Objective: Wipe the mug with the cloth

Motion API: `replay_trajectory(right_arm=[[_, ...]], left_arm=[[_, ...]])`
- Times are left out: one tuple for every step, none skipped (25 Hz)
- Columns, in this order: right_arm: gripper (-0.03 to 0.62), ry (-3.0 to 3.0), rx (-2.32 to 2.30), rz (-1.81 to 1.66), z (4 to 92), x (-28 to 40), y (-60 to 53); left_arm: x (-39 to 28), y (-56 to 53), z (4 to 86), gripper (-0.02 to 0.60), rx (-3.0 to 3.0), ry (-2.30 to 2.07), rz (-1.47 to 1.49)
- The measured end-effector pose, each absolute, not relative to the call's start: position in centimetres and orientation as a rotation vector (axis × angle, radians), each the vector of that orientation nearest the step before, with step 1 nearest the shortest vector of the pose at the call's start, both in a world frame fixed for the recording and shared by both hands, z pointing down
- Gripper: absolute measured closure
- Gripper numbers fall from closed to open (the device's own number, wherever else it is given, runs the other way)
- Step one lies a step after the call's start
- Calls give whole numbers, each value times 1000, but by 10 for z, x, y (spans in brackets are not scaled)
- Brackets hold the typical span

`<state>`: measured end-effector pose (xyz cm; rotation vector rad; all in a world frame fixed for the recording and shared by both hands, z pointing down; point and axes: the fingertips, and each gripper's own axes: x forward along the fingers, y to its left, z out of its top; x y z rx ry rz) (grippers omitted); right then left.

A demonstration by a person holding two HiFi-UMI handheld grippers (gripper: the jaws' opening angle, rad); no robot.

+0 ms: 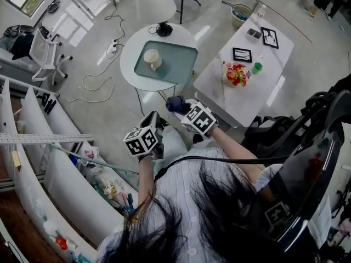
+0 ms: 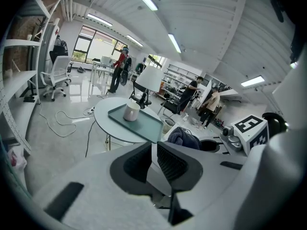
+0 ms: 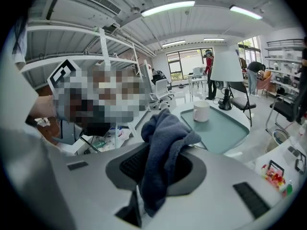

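A cream mug (image 1: 152,59) stands on a teal tray (image 1: 175,64) on the round white table (image 1: 131,64), well ahead of both grippers. My right gripper (image 1: 184,109) is shut on a dark blue cloth (image 1: 174,103), held in the air short of the table. In the right gripper view the cloth (image 3: 163,147) bunches up and drapes between the jaws, with the mug (image 3: 201,111) beyond it. My left gripper (image 1: 155,123) hovers beside it, jaws together and holding nothing. From the left gripper view I see the mug (image 2: 131,111), the tray (image 2: 139,121) and the cloth (image 2: 184,138).
A white lamp (image 1: 156,4) stands at the round table's far edge. To the right is a rectangular white table (image 1: 219,86) with flowers (image 1: 236,73) and picture frames. Curved white shelving (image 1: 60,169) runs along the left. A cable (image 1: 96,84) lies on the floor. People stand far back.
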<state>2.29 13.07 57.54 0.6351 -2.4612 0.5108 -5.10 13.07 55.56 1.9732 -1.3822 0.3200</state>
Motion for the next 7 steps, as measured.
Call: replay_trajectory(right_arm=[[500,-2460,631,510,575,21,130],[500,-2460,626,510,576,20,130],[500,-2459,618,511,577,18,131],[500,-2458,609,510,578,15,131],[500,-2458,599,509,578,12,132],[500,-2458,590,508,579,9,132],[500,-2459,581,506,579,6,133]], left_arm=[[-53,131,556,532,1969,-1384,317],[-54,131,556,532,1965,-1385,314],[-56,132,557,532,1959,-1388,312],[-59,133,557,532,1954,-1392,312],[-62,134,557,532,1949,-1398,312],[-65,134,557,532,1944,-1403,312],[-68,135,557,532,1940,-1408,313]])
